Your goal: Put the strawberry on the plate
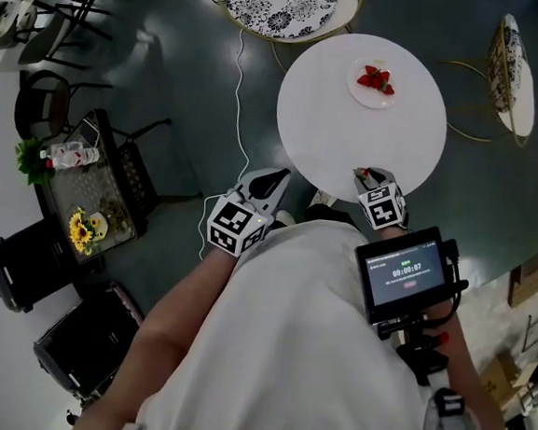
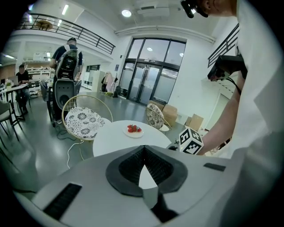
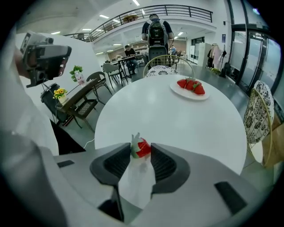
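- The right gripper (image 3: 140,151) points down at the near edge of the table (image 3: 186,128), jaws spread.
- A strawberry (image 3: 143,147) lies on the table between the jaw tips; I cannot tell whether the pads touch it.
- The plate (image 3: 176,92) sits across the table, well apart, with more strawberries (image 3: 191,85) on it.
- The left gripper (image 2: 143,151) is off the table edge, jaws pressed together and empty.

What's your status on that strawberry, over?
Left gripper shut, empty. Right gripper open, strawberry between its jaws at the table's near edge. Plate at far side, nothing between.
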### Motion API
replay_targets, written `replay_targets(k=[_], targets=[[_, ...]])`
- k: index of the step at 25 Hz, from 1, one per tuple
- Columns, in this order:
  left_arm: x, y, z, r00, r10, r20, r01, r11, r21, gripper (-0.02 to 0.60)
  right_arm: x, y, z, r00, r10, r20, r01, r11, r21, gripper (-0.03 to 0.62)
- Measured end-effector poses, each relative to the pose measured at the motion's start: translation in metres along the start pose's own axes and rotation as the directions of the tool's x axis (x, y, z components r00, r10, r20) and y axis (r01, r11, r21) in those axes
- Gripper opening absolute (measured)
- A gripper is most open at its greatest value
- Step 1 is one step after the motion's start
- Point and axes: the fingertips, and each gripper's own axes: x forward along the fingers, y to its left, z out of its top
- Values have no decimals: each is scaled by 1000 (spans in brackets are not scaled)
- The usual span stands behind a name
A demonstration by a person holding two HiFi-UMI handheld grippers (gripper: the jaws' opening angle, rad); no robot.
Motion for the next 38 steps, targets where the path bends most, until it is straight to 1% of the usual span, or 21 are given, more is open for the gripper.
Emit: replay_targets(k=[4,10,19,25,30,38], targets=[[-1,3,2,1000,6,9,-6,1000,7,6,1,2,1,1000,3,-1,-3,1000,-9,141],[1,8,9,1000,9,21,-10,1000,16,6,3,-3,6,1000,3,23,-3,1000,-5,127],[4,13,15,999,-8,36,7,1000,26,6,-4,-11,13,999,-12,46,10,1000,29,124],[5,19,21,999,-13,48,11,1000,29,6,-14,-24,36,996,-29,83,27,999,33,124],[3,23,22,998,-13,56,13,1000,17,6,-21,-34,51,995,-43,93,40,999,32,124],[9,46,17,999,-12,53,12,1000,-13,6,-15,-62,84,993,-63,103,59,998,38,124]])
